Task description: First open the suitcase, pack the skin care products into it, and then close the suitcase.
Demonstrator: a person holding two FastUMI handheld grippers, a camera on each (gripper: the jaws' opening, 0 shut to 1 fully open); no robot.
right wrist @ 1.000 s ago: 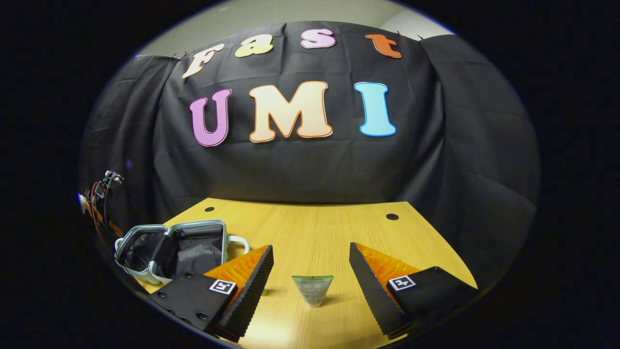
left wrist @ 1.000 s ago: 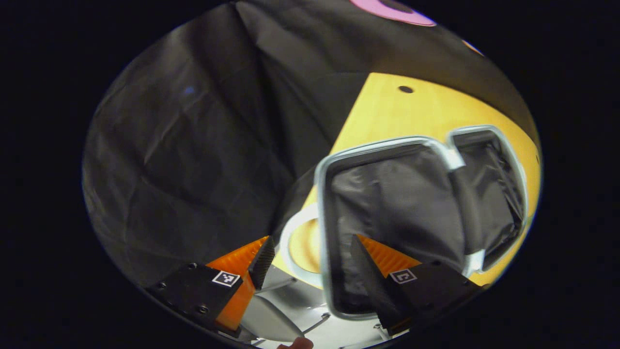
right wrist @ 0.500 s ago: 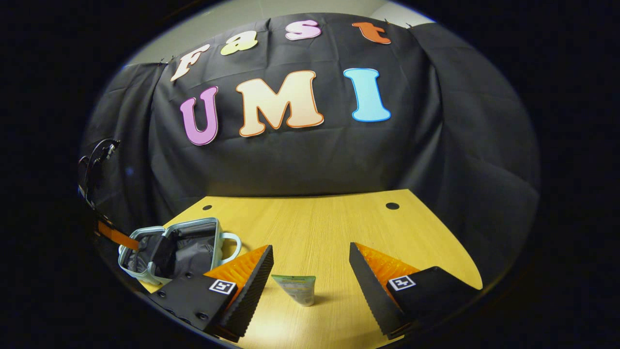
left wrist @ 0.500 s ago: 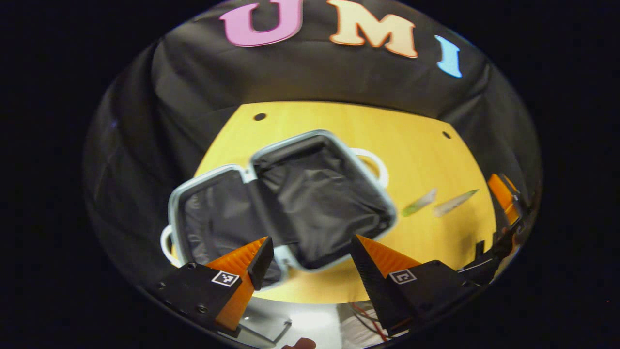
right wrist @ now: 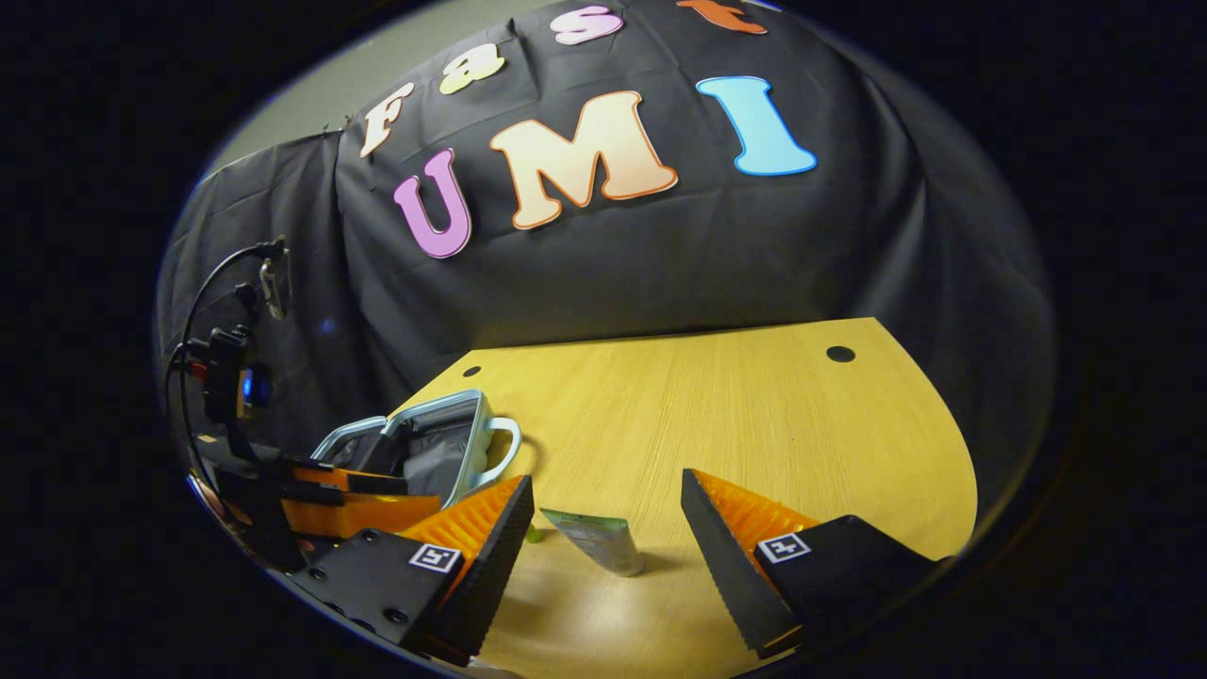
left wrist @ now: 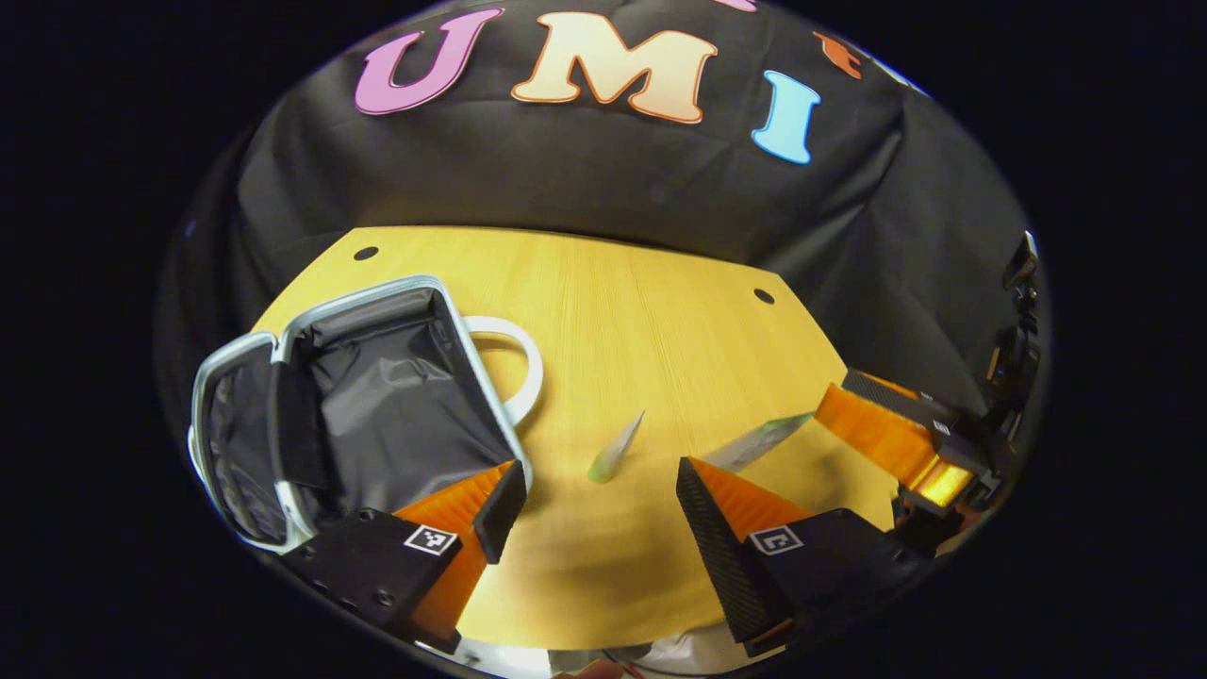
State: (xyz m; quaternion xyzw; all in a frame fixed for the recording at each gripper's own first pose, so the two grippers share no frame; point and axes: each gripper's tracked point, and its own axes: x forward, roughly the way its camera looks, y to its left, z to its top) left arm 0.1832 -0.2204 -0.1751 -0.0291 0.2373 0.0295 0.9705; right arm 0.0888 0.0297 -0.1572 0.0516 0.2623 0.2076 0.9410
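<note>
Wooden table (left wrist: 660, 311) bears open fabric-lined suitcase (left wrist: 377, 396), 2 tubes (left wrist: 615, 449).

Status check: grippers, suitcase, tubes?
Left gripper open, holding nothing. Right gripper open, lined up on one tube. Suitcase lies open on the table; both tubes still out, second tube beside it. Nothing blocking.

Booth bkgd: black cloth wall (right wrist: 660, 273), creased, draped behind & around both sides of a light wood-grain table (left wrist: 660, 330) w/ curved far edge & two small dark round holes near the back corners, pale plain wall strip (right wrist: 311, 104) visible above cloth top, upper left
</note>
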